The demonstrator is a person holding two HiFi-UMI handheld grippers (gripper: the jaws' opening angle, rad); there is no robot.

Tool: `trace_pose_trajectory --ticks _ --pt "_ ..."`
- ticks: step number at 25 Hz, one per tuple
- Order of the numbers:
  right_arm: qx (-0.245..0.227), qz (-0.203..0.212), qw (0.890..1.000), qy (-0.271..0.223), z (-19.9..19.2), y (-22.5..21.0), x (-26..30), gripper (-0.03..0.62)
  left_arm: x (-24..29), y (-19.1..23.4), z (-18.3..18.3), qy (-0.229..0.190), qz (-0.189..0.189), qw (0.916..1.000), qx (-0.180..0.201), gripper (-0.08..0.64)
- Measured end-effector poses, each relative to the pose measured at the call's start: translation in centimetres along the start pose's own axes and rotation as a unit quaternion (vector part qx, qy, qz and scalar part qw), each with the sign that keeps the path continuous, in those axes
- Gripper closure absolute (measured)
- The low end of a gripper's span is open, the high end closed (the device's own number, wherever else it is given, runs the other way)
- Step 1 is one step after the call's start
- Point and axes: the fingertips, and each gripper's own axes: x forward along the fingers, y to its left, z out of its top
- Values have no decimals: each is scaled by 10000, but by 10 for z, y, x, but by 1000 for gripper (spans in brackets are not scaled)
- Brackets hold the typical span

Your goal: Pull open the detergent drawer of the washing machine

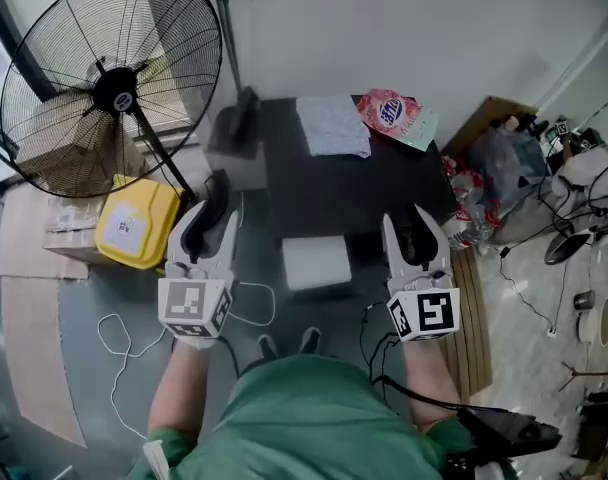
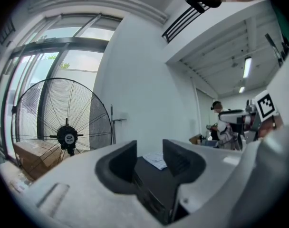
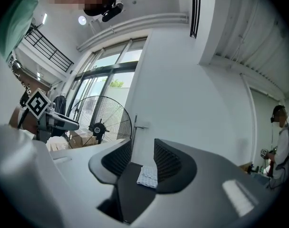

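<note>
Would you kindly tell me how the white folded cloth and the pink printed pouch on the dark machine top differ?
The white folded cloth is plain and pale; the pink printed pouch is bright, with blue print. The cloth lies roughly square to the dark machine top; the pouch lies askew, nearer the right corner. Both lie flat at the back, by the wall.

"Is the front of the washing machine [image 1: 344, 183] showing anywhere?"

"No. The head view is looking down on its dark top, so the front face is lying out of sight. A white block [image 1: 316, 263] is jutting out at the near edge, and I cannot tell what it is."

"The pouch [image 1: 389, 111]?"

"Its print is coming out too small to read."

"The fan [image 2: 66, 134]?"

"The left gripper [image 2: 149, 151] is covering its base with its own body. A person [image 1: 594, 168] is being cut off by the head view's right edge."
</note>
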Motion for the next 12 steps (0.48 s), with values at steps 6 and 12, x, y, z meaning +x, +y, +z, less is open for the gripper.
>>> trace_pose_trajectory --ticks 6,12 --pt "-147 -50 9999 -17 2 6 1 442 -2 2 -3 5 -25 10000 10 391" --pt "-129 9 9999 -7 3 9 2 443 -1 4 -3 13 -42 10000 -7 391"
